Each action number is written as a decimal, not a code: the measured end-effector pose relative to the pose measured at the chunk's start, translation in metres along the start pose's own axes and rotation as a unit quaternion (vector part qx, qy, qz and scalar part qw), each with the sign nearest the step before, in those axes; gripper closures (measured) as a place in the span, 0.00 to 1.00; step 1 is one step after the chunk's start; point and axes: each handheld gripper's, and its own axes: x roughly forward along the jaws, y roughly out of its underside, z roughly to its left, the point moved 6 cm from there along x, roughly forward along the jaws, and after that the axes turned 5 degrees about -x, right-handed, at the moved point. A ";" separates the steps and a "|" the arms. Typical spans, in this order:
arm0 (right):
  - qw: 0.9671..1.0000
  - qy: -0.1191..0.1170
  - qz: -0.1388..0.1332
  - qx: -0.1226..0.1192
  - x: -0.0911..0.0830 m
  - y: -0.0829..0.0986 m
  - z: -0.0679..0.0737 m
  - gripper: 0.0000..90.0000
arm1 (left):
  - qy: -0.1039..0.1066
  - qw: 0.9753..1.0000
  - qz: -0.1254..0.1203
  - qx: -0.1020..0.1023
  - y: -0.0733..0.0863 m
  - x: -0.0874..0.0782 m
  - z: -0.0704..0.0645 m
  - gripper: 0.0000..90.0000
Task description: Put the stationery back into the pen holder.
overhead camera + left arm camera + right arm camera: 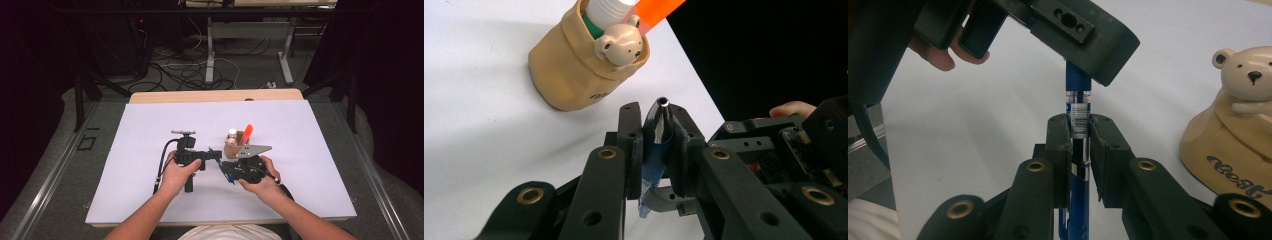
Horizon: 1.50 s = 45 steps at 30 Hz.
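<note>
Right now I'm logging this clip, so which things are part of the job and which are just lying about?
In the job:
blue pen, clamped by both
left gripper
right gripper
bear pen holder

Lying about:
orange marker, in holder
white bottle, in holder
floor cables

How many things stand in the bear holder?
2 that I can see in the holder: a white tube and an orange marker beside it. More may be hidden inside. The blue pen is outside, clamped by both grippers.

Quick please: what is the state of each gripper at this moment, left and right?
Left gripper: closed on the blue pen, near its tip.
Right gripper: closed on the same blue pen, further along its barrel.
</note>
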 end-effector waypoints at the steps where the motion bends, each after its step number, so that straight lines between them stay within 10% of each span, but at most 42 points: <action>1: 1.000 0.000 0.000 0.000 0.000 0.000 0.000 0.88 | 0.000 1.000 0.000 -0.001 0.000 0.000 0.000 0.88; 29: 0.999 0.013 0.042 0.020 0.003 0.017 -0.012 0.46 | -0.035 0.999 -0.035 0.017 -0.012 -0.019 0.010 0.88; 45: 0.996 0.038 0.055 0.066 -0.006 0.024 -0.030 0.35 | -0.055 0.995 -0.057 0.066 -0.026 -0.026 -0.006 0.88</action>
